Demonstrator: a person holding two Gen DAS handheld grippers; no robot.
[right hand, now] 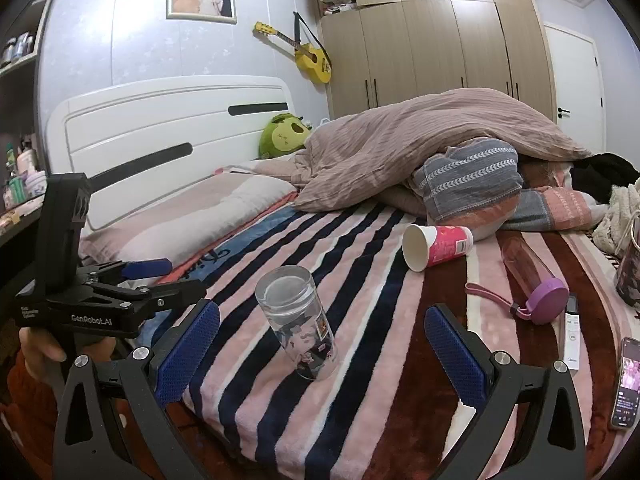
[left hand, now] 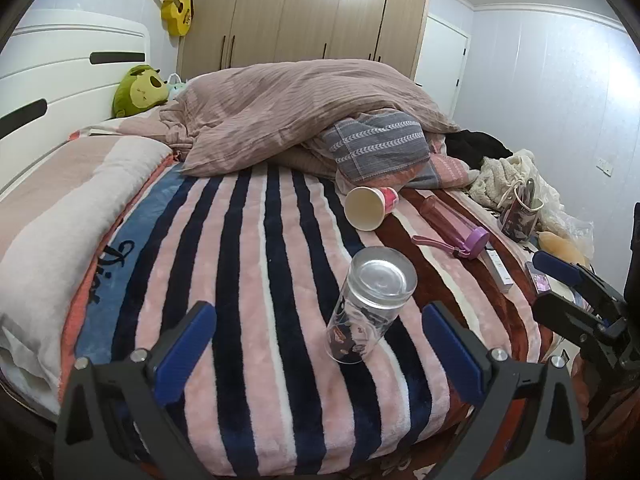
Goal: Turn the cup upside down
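A clear glass cup with printed pictures stands upside down on the striped blanket, its thick base facing up. It also shows in the right wrist view. My left gripper is open and empty, just short of the cup, with the cup ahead between its blue pads. My right gripper is open and empty, the cup ahead between its fingers. Each gripper shows at the edge of the other's view: the right gripper and the left gripper.
A pink paper cup lies on its side farther back. A pink bottle with a purple lid lies to the right, beside a white remote and a phone. A heaped duvet and clothes fill the far bed.
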